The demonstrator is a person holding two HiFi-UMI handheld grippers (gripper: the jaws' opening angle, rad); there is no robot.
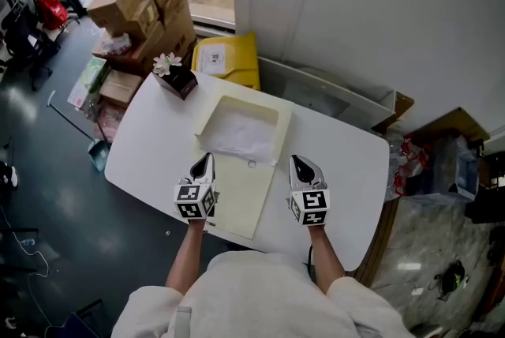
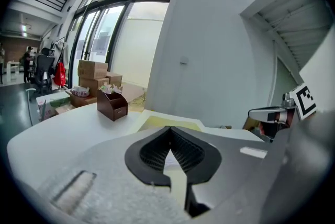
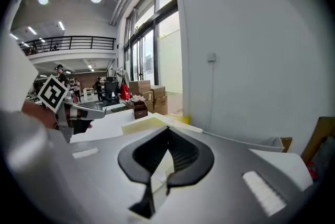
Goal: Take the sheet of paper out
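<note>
White table [image 1: 150, 147] beside a plain wall, seen from the head view. Upper left: cardboard boxes [image 1: 142, 5] on the floor and a brown holder [image 1: 177, 80] at the table's far edge, well apart from the work. Left gripper [image 1: 207, 159], fingers fully closed on nothing, hovers at the left edge of the cream envelope [image 1: 237, 198]. Centre: the sheet of paper [image 1: 241, 137] lies white in the envelope's open upper end. Right gripper [image 1: 295, 162], fingers likewise closed and empty, sits just right of the envelope. Judged best: steady the envelope with one gripper, open the other, pinch the sheet's exposed edge and draw it out flat. No obstacle appears between grippers and sheet.
</note>
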